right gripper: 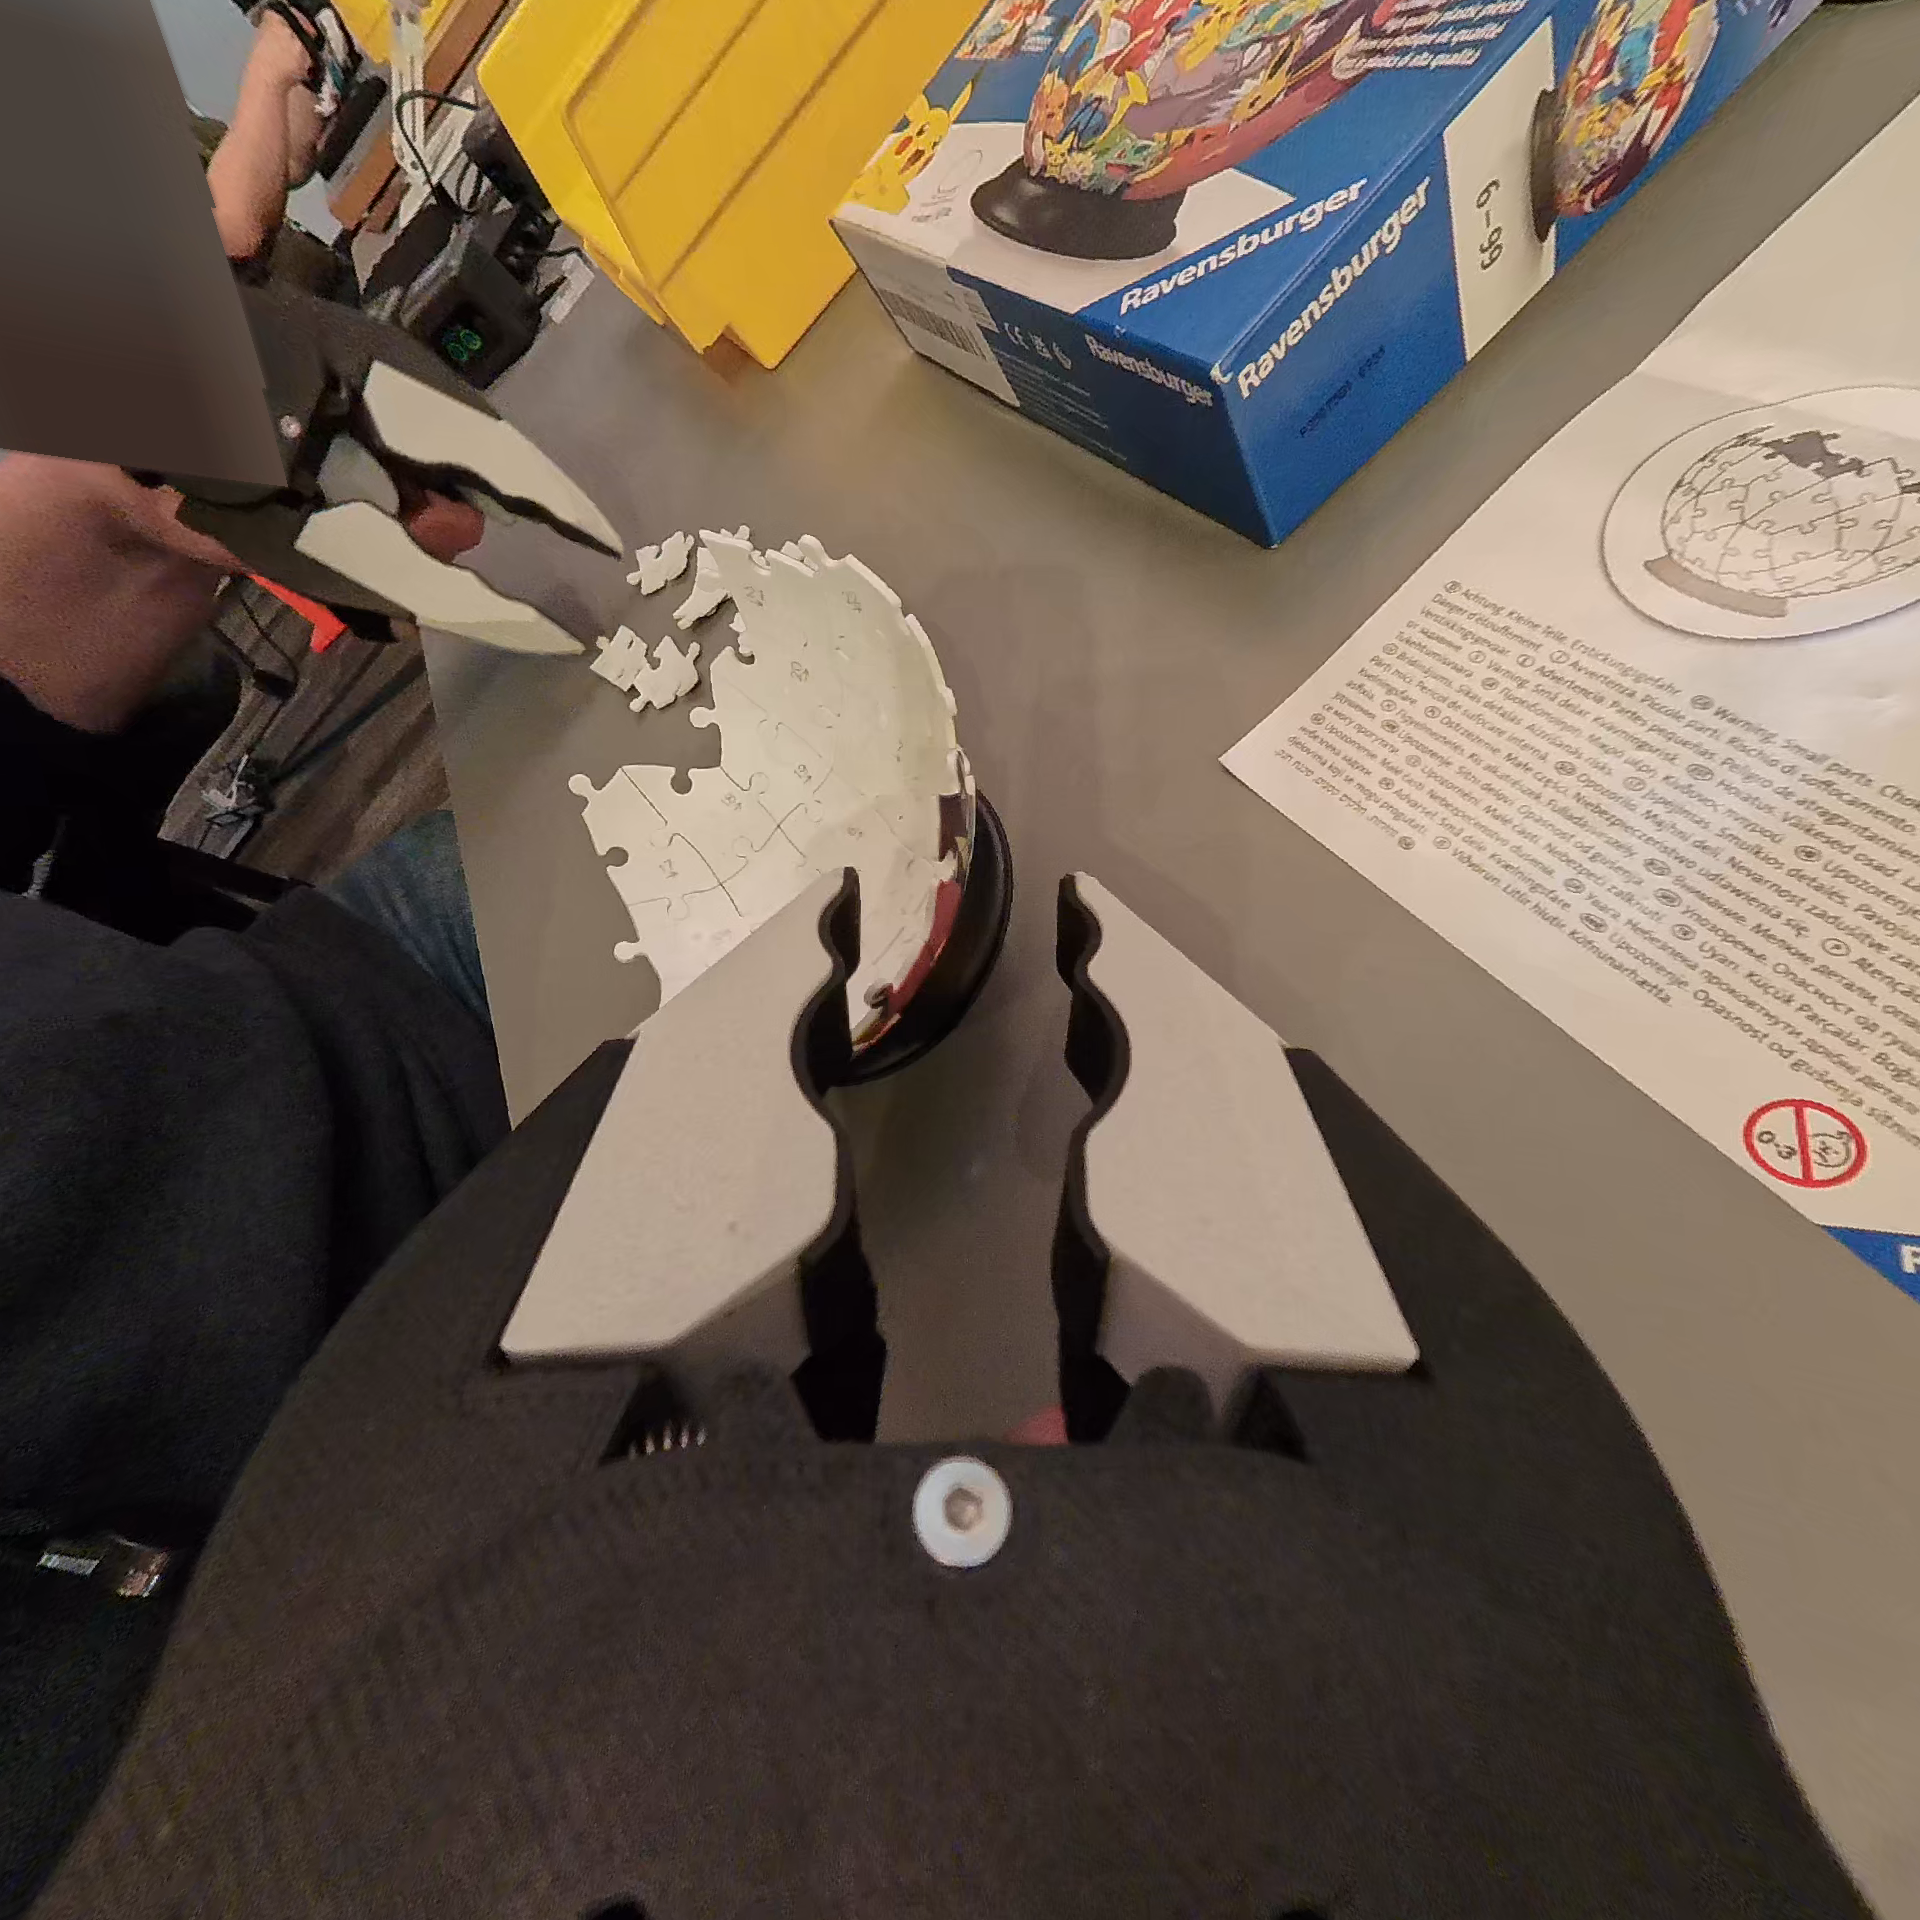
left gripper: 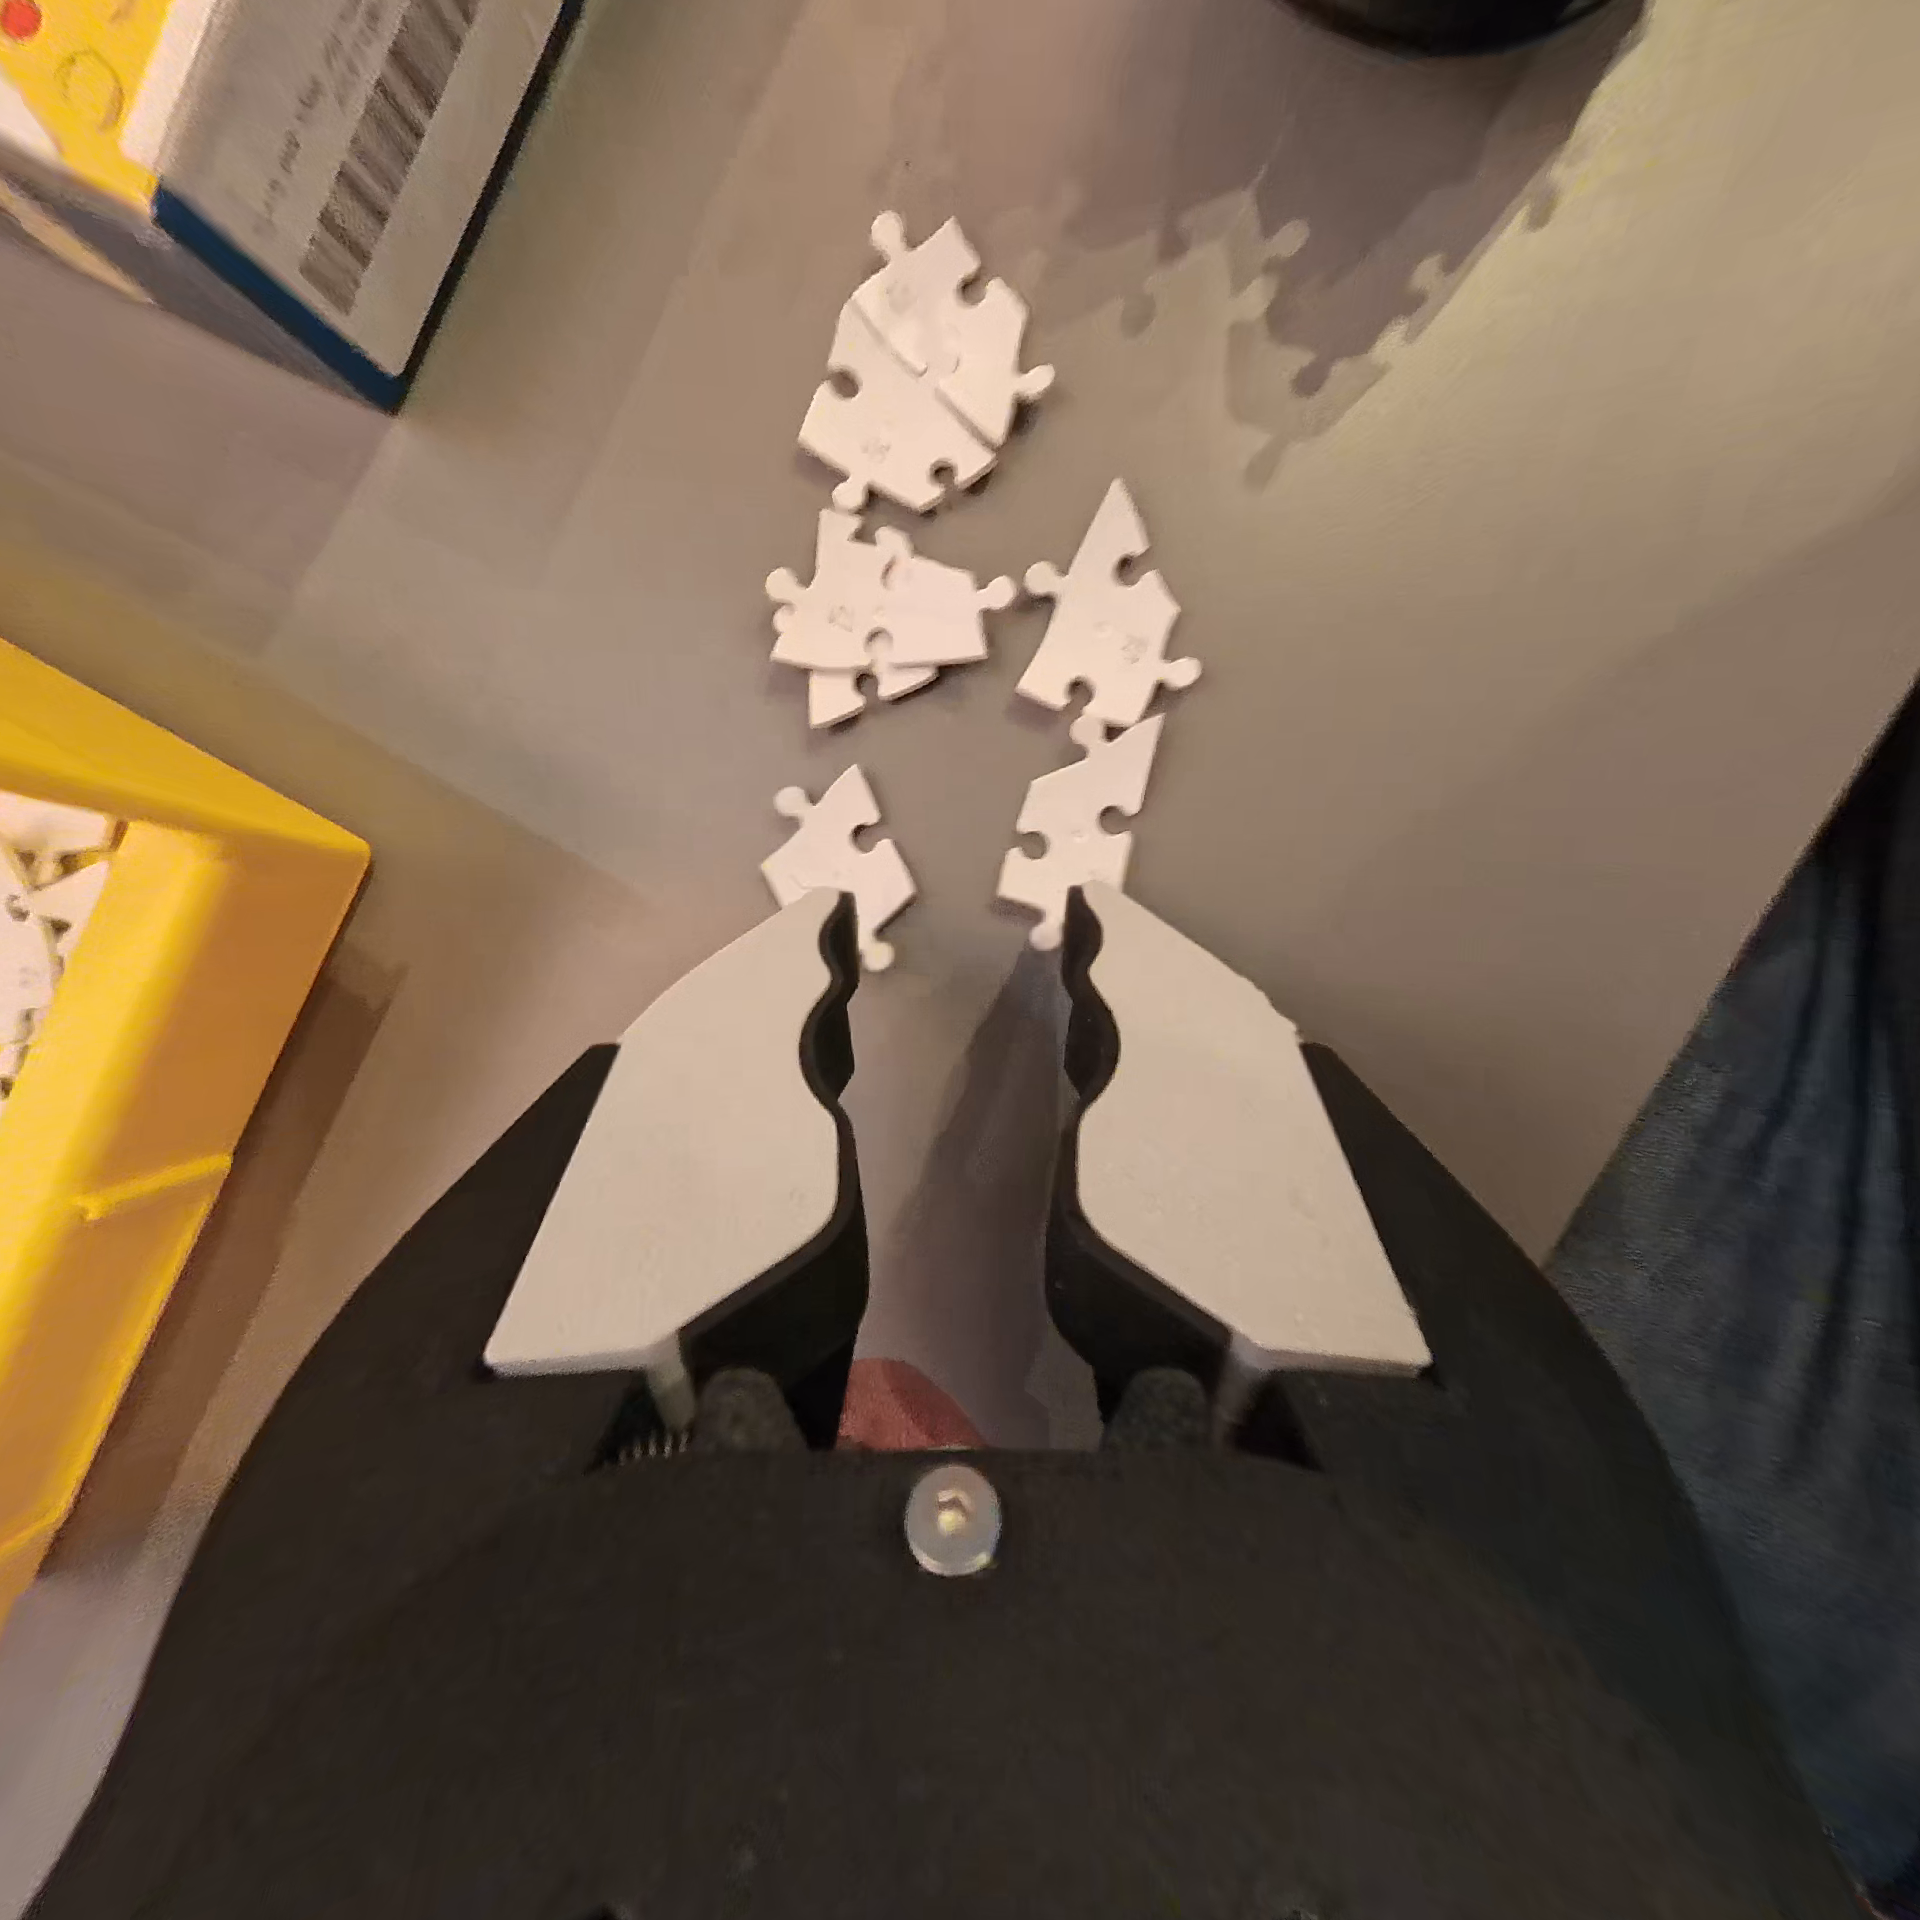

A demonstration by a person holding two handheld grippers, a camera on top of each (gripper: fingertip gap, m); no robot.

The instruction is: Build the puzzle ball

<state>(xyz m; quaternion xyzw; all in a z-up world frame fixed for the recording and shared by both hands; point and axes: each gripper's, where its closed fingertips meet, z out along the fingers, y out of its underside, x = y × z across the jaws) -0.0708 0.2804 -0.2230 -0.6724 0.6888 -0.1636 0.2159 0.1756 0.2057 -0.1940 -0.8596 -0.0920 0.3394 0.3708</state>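
Several loose white puzzle pieces [left gripper: 920, 369] lie white side up on the grey table [left gripper: 1455, 623] in the left wrist view. My left gripper [left gripper: 961, 914] is open and empty, its tips just short of the two nearest pieces [left gripper: 847, 847]. In the right wrist view a part-built puzzle ball [right gripper: 810, 748] sits tilted on a black stand [right gripper: 982, 935], its white inner side facing me. My right gripper [right gripper: 956, 894] is open and empty just in front of the stand. The left gripper [right gripper: 603, 592] also shows there, open, by loose pieces [right gripper: 644, 660] beside the ball.
A yellow bin [left gripper: 156, 1039] holding more pieces stands at the left. The blue puzzle box [right gripper: 1299, 260] lies at the back, with yellow bins [right gripper: 707, 166] beside it. A white instruction sheet [right gripper: 1662, 748] lies at the right. A person's dark sleeve [right gripper: 208, 1091] and knee are at the table's near edge. Some 25 centimeters of space lies between my two pairs of fingers.
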